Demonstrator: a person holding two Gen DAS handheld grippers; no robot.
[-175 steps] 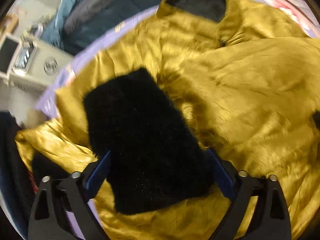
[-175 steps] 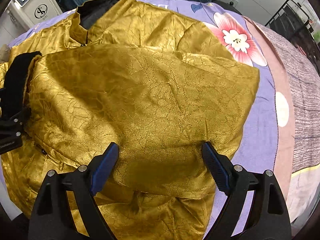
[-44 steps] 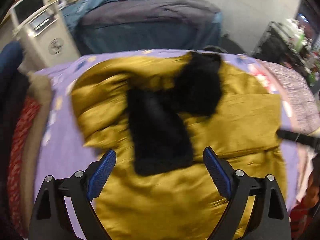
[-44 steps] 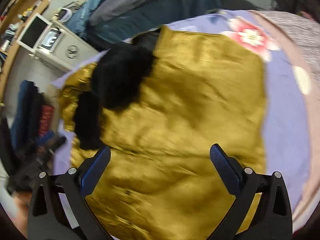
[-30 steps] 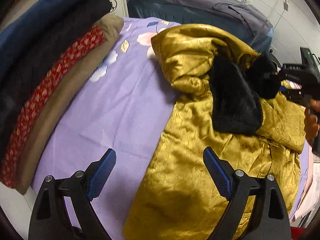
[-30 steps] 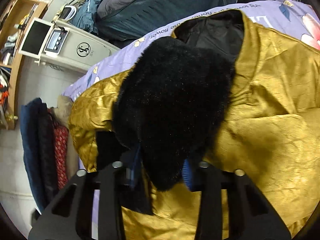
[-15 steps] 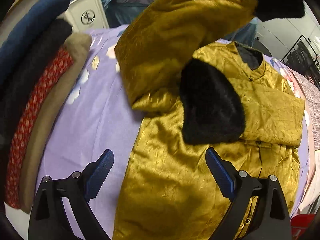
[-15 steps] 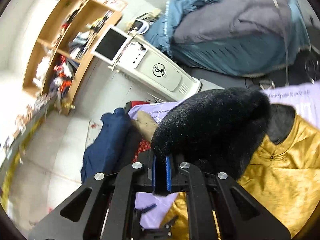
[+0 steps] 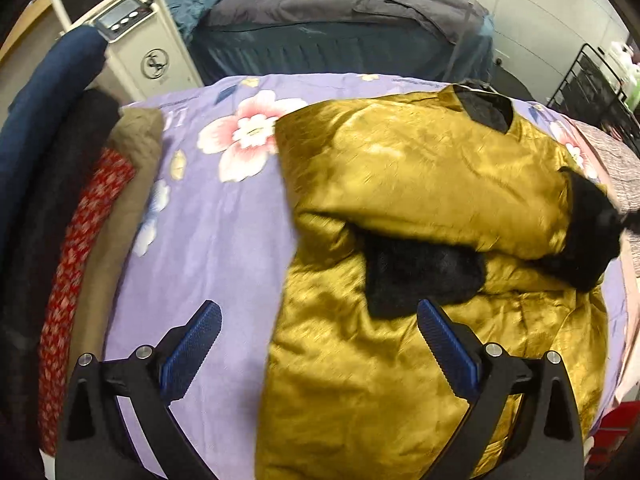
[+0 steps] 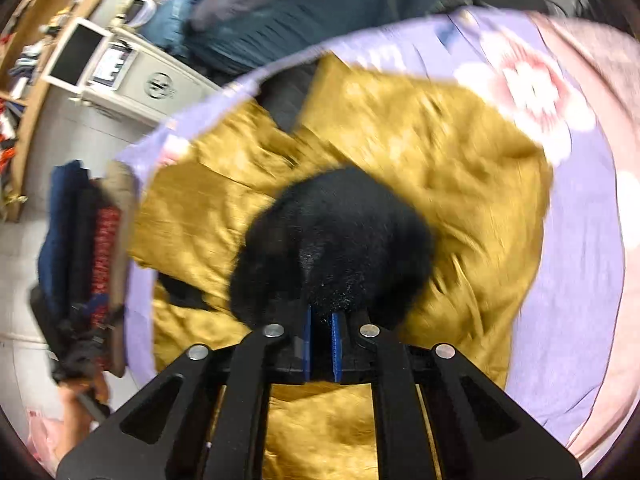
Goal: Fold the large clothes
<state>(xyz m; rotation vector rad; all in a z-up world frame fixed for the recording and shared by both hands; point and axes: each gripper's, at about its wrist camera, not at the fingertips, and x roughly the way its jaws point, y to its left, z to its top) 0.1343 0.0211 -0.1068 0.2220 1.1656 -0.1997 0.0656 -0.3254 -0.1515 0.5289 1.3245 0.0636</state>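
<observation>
My right tool (image 10: pixel 320 326) pinches the black furry cuff (image 10: pixel 332 248) of the shiny gold padded jacket (image 9: pixel 400 184) on the lilac flowered bed (image 9: pixel 208 240), jaws easing apart to lay the sleeve across (toward three o'clock); my left tool (image 9: pixel 318 346) hangs wide, empty, ready.

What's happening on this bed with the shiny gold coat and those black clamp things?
A person with a clamp-like gripper in each hand is folding a gold jacket on a purple floral bedsheet. The right gripper has the sleeve's black fur cuff between its jaws, which are opening. The left gripper hovers wide open and empty above the jacket's edge. Folded clothes are stacked alongside.
</observation>
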